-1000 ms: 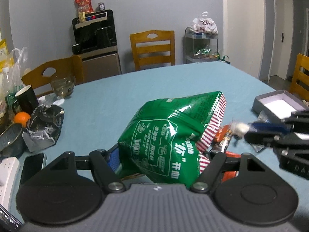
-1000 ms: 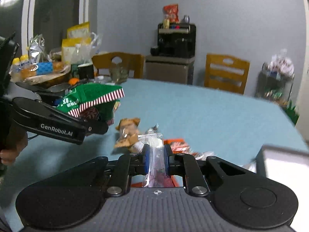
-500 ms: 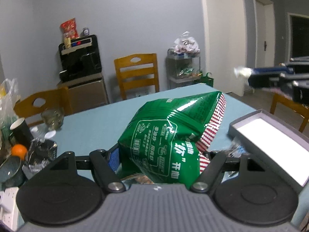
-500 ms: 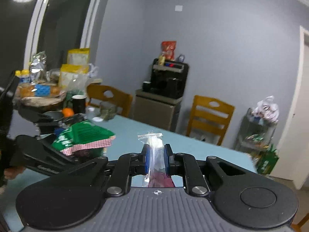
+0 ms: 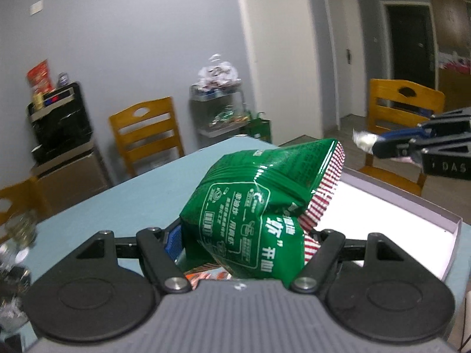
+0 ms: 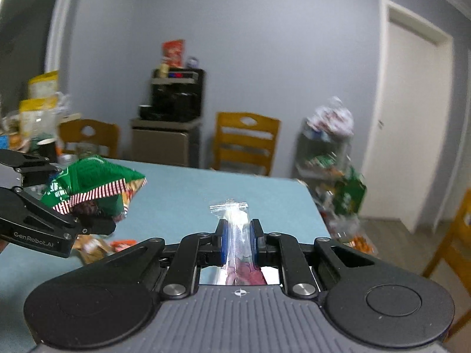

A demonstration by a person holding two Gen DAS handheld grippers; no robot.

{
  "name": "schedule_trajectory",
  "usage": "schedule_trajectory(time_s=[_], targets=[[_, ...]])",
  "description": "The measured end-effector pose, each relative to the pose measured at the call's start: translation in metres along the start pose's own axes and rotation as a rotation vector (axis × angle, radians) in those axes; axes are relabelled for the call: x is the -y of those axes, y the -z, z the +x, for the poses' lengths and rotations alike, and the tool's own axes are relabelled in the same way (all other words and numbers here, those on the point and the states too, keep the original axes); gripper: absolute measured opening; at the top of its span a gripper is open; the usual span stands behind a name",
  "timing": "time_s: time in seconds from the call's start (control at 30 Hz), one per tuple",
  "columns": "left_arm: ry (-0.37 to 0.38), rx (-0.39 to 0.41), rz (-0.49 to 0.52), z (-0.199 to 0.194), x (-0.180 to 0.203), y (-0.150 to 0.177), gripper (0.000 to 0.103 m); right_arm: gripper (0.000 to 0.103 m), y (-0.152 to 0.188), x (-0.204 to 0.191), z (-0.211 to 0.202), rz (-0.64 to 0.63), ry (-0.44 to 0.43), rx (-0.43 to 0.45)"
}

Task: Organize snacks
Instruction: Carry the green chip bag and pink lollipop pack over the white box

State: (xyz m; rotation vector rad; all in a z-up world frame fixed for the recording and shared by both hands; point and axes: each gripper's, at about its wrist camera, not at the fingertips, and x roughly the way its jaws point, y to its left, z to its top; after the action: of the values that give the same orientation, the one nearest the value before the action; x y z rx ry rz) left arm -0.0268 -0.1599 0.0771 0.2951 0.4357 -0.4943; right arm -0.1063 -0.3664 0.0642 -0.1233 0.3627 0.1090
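Two snacks aloft
We clamp the soft green bag (image 5: 256,214) leftward; right jaws pinch the slippery clear packet (image 6: 237,229) midway.

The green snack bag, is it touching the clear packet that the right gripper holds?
Apart. In the right wrist view, blue tablecloth shows plainly between the green snack bag and the clear packet.

Your left gripper (image 5: 241,235) holds the snack bag (image 5: 259,206) above the table (image 5: 141,194), the open box (image 5: 382,206) lying just to its right. Your right gripper (image 6: 238,235), further right above that box, pinches a small sachet (image 6: 235,220). Loose snacks (image 6: 100,244) lie on the table below the bag; chairs (image 6: 244,141) stand behind
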Motion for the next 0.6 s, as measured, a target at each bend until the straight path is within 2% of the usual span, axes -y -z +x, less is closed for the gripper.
schedule_trajectory(time_s=[0.3,0.4,0.6], targets=[[0.048,0.005,0.106,0.064,0.08,-0.019,0.072,0.017,0.044,0.058,0.023,0.113,0.074,-0.067],[0.049,0.026,0.169,0.092,0.104,-0.023,0.072,0.017,0.058,0.075,0.036,0.157,0.09,-0.102],[0.108,0.002,0.239,0.154,0.149,-0.033,0.072,0.017,0.085,0.097,0.059,0.233,0.106,-0.186]])
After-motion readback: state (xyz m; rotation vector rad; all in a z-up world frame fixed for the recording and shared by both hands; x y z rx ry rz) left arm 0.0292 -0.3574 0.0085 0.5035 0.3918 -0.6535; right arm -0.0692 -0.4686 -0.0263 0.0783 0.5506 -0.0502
